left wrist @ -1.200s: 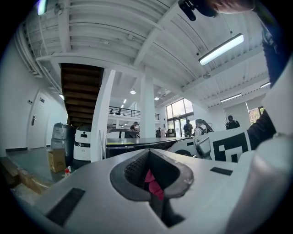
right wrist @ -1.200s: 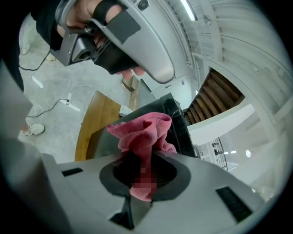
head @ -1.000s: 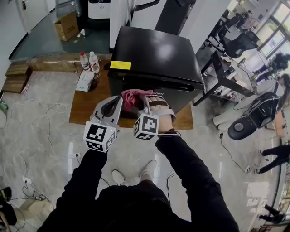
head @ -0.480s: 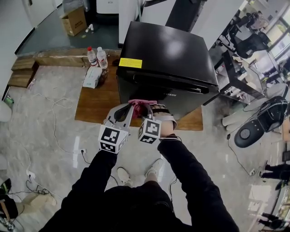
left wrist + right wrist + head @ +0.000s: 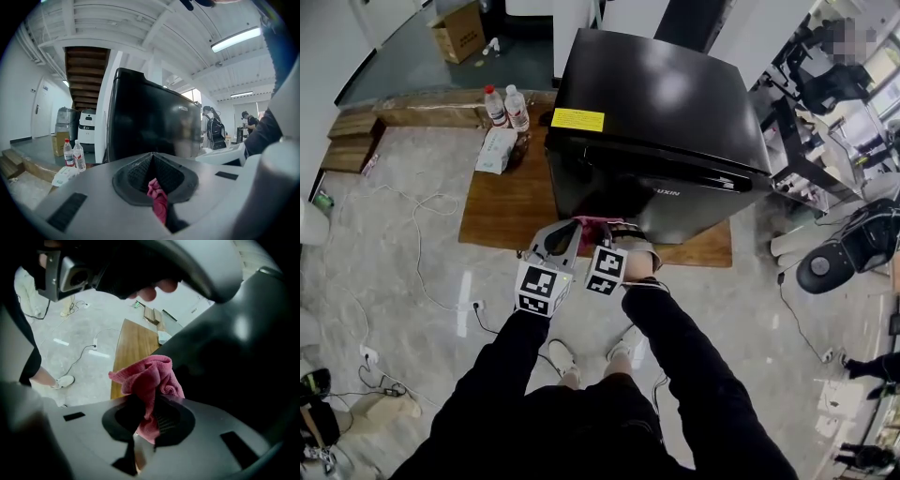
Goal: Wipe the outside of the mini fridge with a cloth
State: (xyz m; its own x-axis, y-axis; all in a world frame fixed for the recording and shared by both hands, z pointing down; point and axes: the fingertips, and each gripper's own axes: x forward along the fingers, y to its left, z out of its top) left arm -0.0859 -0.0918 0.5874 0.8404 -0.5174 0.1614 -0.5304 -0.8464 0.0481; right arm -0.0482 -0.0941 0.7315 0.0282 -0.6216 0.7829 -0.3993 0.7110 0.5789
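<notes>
Pink and bunched with no clear long axis, the cloth bulges forward out of our left gripper and right gripper, both clamped fully onto it side by side, just before the lower door of the upright black mini fridge on its wooden board.

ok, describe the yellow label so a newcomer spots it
Find the glossy black mini fridge on the wooden board. At its top's front corner nearest the two clear water bottles sits the rectangular yellow label, the only bright patch there.
</notes>
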